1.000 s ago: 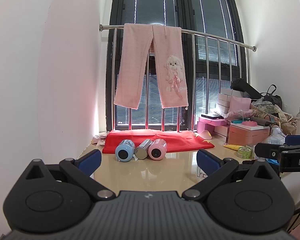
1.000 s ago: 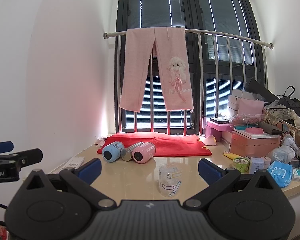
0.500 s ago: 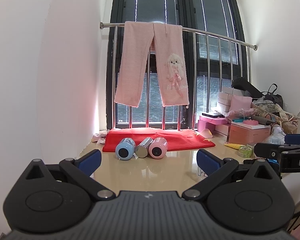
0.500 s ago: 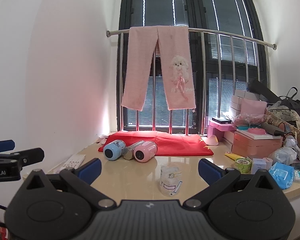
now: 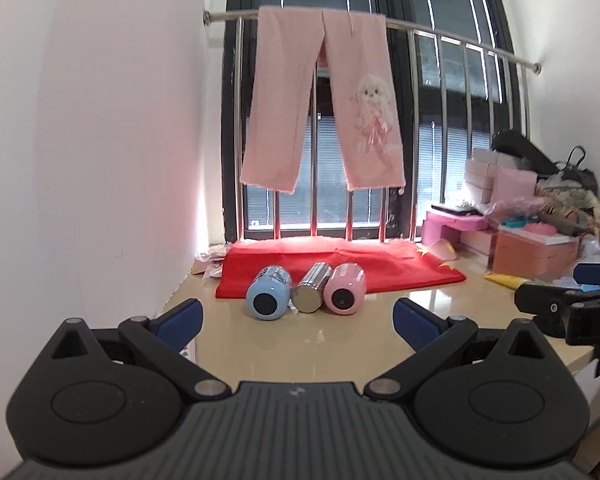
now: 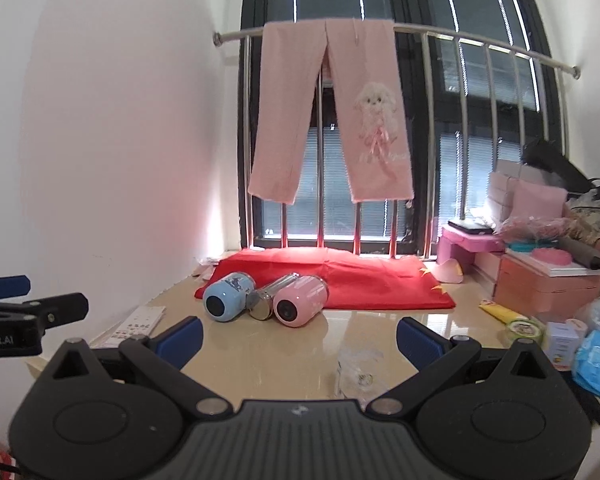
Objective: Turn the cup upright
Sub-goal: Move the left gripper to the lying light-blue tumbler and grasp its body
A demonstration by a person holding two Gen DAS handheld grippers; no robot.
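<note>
cups on their sides at the far end of the counter (image 5: 260, 356): blue cup (image 5: 269, 298), steel cup (image 5: 311, 293) and pink cup (image 5: 345, 294) lie in a row, bases toward the cameras, touching one another, their far ends on or at the edge of a red cloth (image 5: 340, 266) spread below the window bars. none of them is upright.

left hand-held gripper (image 5: 296, 318) is released, blue fingers (image 5: 179, 317) spread wide, nothing between them. it hangs above the near part of the counter, and the three cups sit straight ahead of it, well apart from the fingertips, framed in the gap between the two fingers.

right hand-held gripper (image 6: 299, 337) is released too, blue fingers (image 6: 419, 340) wide apart and holding nothing. from its camera the cups lie ahead and to the left of centre: blue cup (image 6: 229, 297), steel cup (image 6: 269, 296), pink cup (image 6: 300, 300). a clear plastic cup (image 6: 358, 368), blurred, stands on the counter just in front of this gripper, between its fingers and right of centre, much nearer than the three coloured ones.

pink trousers (image 5: 320, 100) hang over the steel rail (image 5: 460, 38) above the cloth. boxes and bags crowd the right end of the counter.
</note>
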